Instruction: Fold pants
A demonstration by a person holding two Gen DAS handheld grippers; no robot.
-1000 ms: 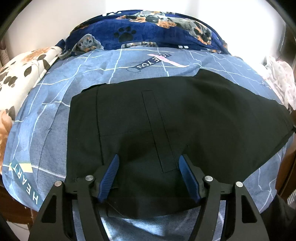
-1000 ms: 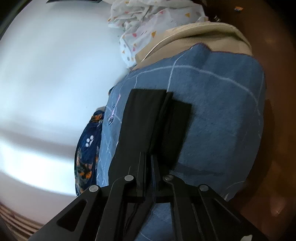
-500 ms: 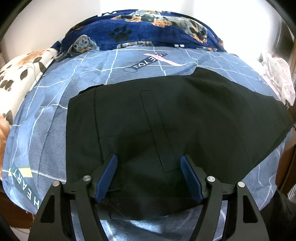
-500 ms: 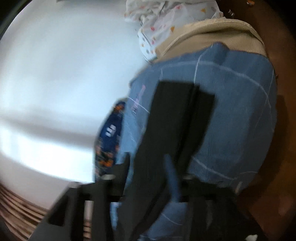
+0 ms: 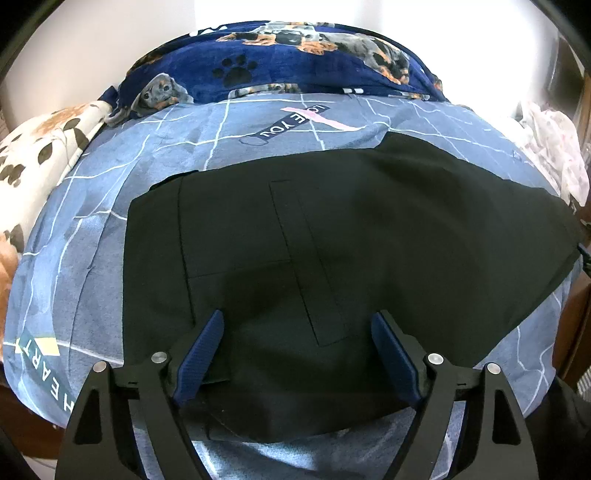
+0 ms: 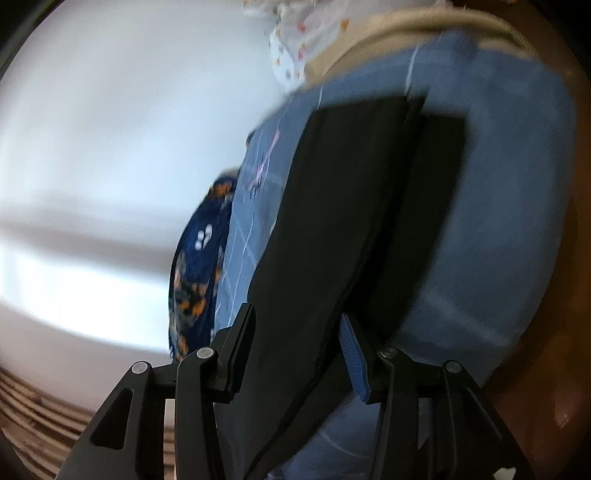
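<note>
Black pants (image 5: pixel 332 240) lie folded lengthwise on the blue checked bed sheet (image 5: pixel 110 184). Over their near edge hovers my left gripper (image 5: pixel 299 332), pointing steeply down. Its jaws are opening wide, and its blue pads (image 5: pixel 203 347) press on nothing. In the blurred right wrist view the pants (image 6: pixel 351 203) run away from me along the sheet (image 6: pixel 498 203). My right gripper (image 6: pixel 297 317) is open and straddles their end. The cloth passes between the fingers, and neither pad pinches it.
A navy dog-print blanket (image 5: pixel 295 55) lies bunched at the bed's far end. A white paw-print blanket (image 5: pixel 37 155) sits at the left. White patterned cloth (image 6: pixel 295 48) and a beige cover (image 6: pixel 424 26) lie at the other end. Brown floor (image 6: pixel 535 369) borders the bed.
My right gripper was shut on the pants' end and has opened, letting it go; its view has swung along the bed. My left gripper's jaws have spread wider while it stayed in place.
</note>
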